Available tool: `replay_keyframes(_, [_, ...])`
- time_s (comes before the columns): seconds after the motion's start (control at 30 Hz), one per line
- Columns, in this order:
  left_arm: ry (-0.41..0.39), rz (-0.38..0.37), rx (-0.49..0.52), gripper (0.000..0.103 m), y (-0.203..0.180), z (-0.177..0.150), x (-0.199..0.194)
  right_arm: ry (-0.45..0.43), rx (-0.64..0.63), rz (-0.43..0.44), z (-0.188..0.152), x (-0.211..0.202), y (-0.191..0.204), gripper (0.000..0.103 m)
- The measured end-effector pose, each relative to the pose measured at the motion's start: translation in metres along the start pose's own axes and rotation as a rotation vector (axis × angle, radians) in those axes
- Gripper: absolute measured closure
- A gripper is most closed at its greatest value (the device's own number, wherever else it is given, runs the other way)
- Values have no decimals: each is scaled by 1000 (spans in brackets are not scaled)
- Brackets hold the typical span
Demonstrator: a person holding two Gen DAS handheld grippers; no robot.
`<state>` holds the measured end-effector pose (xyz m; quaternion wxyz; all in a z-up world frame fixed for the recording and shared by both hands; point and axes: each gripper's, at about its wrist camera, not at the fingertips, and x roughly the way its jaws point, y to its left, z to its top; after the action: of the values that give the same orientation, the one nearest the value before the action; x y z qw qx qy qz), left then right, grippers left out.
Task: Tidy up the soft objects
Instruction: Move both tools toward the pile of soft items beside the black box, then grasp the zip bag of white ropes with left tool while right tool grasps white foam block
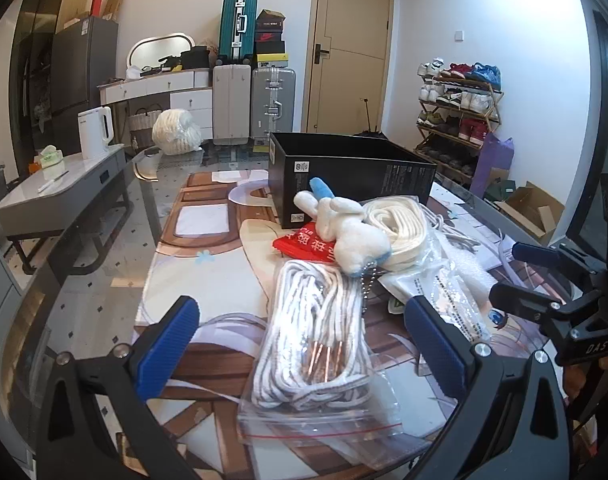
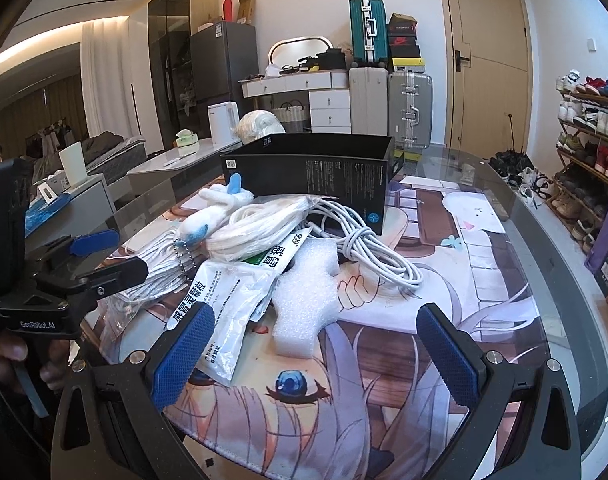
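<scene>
A pile of soft things lies on the printed mat in front of an open black box [image 1: 352, 176] [image 2: 316, 180]. A zip bag of white laces [image 1: 316, 344] lies between my open left gripper's [image 1: 304, 344] fingers. Behind it sit a white-and-blue plush rabbit [image 1: 344, 228] [image 2: 220, 204], a red pouch [image 1: 308, 246] and a bagged cream cord bundle [image 1: 396, 224] [image 2: 260, 224]. My right gripper [image 2: 316, 344] is open around a white foam piece [image 2: 304, 304], with white medicine packets [image 2: 232, 304] at its left finger. A coiled white cable [image 2: 372, 252] lies behind.
The glass table [image 2: 544, 280] curves away on the right. A grey side table with a white kettle [image 1: 96, 132] stands left. Suitcases [image 1: 252, 100], a door and a shoe rack [image 1: 456, 116] line the back. The right gripper shows in the left view [image 1: 552, 280].
</scene>
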<state>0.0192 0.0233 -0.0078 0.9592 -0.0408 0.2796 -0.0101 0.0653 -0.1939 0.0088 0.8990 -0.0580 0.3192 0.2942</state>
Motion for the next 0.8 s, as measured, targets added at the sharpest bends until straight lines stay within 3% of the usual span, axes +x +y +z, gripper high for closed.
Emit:
replay_keyframes(0.27, [45, 47, 56, 0, -5, 1, 10, 73, -15, -48, 2, 12, -7, 0])
replay_keyframes(0.57, [79, 29, 55, 0, 1, 3, 20, 142, -56, -97, 6, 28, -13, 0])
replay_keyframes(0.8, [92, 25, 57, 1, 3, 4, 26, 176, -77, -78, 11, 39, -12, 0])
